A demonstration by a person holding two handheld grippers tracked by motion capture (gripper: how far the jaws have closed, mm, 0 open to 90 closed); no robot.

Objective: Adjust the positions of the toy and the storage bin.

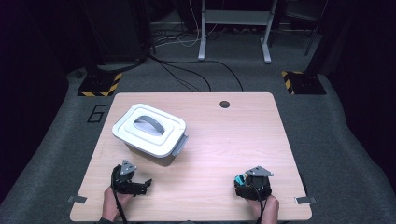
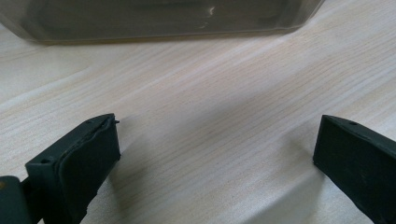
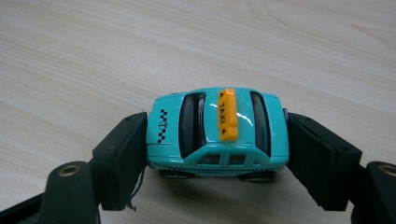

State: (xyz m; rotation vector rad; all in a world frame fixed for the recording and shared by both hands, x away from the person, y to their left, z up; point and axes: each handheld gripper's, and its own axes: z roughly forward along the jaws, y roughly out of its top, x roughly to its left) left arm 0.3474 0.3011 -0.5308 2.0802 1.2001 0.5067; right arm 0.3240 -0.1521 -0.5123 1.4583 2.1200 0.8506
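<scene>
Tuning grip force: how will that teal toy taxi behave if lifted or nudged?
The toy taxi looks like rigid, glossy plastic or metal, so probably stiff and a bit slippery against the right gripper fingers. It stands on small wheels, so a push along its length would likely roll it. It seems small and light.

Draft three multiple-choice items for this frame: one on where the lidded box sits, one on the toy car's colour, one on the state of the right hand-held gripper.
1. Where on the table is the lidded box?
A. left half, beyond the left hand-held gripper
B. right edge
C. near right corner

2. What colour is the toy taxi?
A. red with a white sign
B. turquoise with an orange roof sign
C. all black

3. What is the right hand-held gripper doing?
A. open over bare wood
B. shut on the box handle
C. shut on the taxi

Key: 1 A, the high view shows it left of centre; 2 B, seen in the right gripper view; 3 C, both pads press the car's ends.
</scene>
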